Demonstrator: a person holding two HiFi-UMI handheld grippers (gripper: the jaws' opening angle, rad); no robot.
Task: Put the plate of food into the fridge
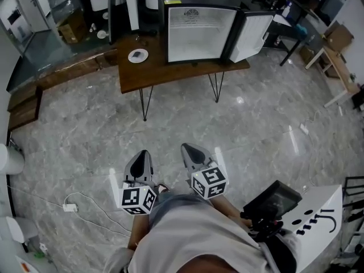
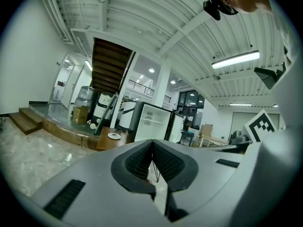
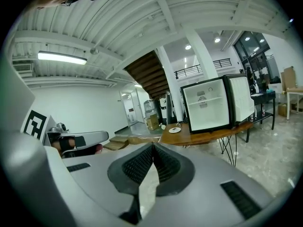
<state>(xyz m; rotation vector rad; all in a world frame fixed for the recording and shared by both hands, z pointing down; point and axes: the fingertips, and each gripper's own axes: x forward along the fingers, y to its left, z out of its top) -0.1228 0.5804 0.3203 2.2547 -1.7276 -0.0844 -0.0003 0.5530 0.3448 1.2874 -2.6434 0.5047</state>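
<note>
A white plate of food (image 1: 138, 55) lies on the left part of a wooden table (image 1: 170, 73); it also shows as the plate (image 2: 113, 135) and the plate (image 3: 174, 130) in the gripper views. To its right on the table stands a small black fridge (image 1: 193, 33) with its door (image 1: 253, 36) swung open to the right and a white, bare inside. My left gripper (image 1: 141, 157) and right gripper (image 1: 190, 150) are held close to my body, far from the table, pointing toward it. Both are shut with nothing between the jaws.
Grey marble floor stretches between me and the table. Low wooden steps (image 1: 25, 104) lie at the left. A white cable and plug (image 1: 71, 207) trail on the floor near my left side. A white box with a black device (image 1: 296, 215) sits at my right. Desks stand at the far right.
</note>
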